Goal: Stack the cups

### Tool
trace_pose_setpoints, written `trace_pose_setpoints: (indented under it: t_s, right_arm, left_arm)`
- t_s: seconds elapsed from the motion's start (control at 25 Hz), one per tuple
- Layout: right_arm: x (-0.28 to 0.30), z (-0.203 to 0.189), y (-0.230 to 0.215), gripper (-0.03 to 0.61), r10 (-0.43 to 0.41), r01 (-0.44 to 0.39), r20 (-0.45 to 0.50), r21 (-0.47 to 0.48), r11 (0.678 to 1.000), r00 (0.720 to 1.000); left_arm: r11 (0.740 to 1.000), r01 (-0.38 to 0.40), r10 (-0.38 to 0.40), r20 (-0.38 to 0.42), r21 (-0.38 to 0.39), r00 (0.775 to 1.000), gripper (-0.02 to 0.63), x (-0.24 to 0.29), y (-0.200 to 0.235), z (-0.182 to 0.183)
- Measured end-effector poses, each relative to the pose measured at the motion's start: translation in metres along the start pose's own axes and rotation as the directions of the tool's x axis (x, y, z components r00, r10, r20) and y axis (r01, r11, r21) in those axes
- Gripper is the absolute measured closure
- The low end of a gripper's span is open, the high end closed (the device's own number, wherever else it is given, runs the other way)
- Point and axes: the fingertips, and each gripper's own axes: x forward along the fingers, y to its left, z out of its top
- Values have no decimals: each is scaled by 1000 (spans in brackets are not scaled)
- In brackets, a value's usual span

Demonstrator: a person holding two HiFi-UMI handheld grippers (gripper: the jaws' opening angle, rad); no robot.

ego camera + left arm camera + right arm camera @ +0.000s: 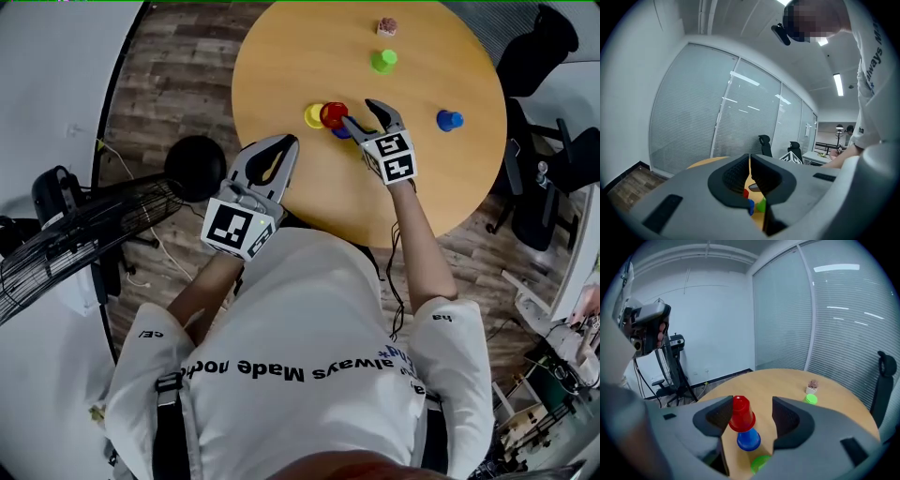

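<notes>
Right gripper (751, 405): fingers spread wide, gripping nothing. A red inverted plastic cup (741, 414) stands between them, atop a blue plastic cup (748, 439). Left gripper (749, 159): fingers pressed together, empty.

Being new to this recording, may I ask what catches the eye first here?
A red cup sits upturned on a blue cup between the right gripper's open jaws, on the round wooden table. The left gripper hangs shut and empty at the table's near edge.
</notes>
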Motion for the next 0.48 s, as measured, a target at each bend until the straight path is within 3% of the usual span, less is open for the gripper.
trace_pose_setpoints:
  t_s: [0.24,0.48]
  right_arm:
    - [-35,-34,-66,314,-178,176,7,95,980,984]
    - [-62,-95,-148,314,-345,354,-84,134,926,935]
  left_arm:
    - [999,48,-48,-9,14,999,581,18,-7,2]
    - [994,102,-100,-57,28,993,581,39,-17,-8]
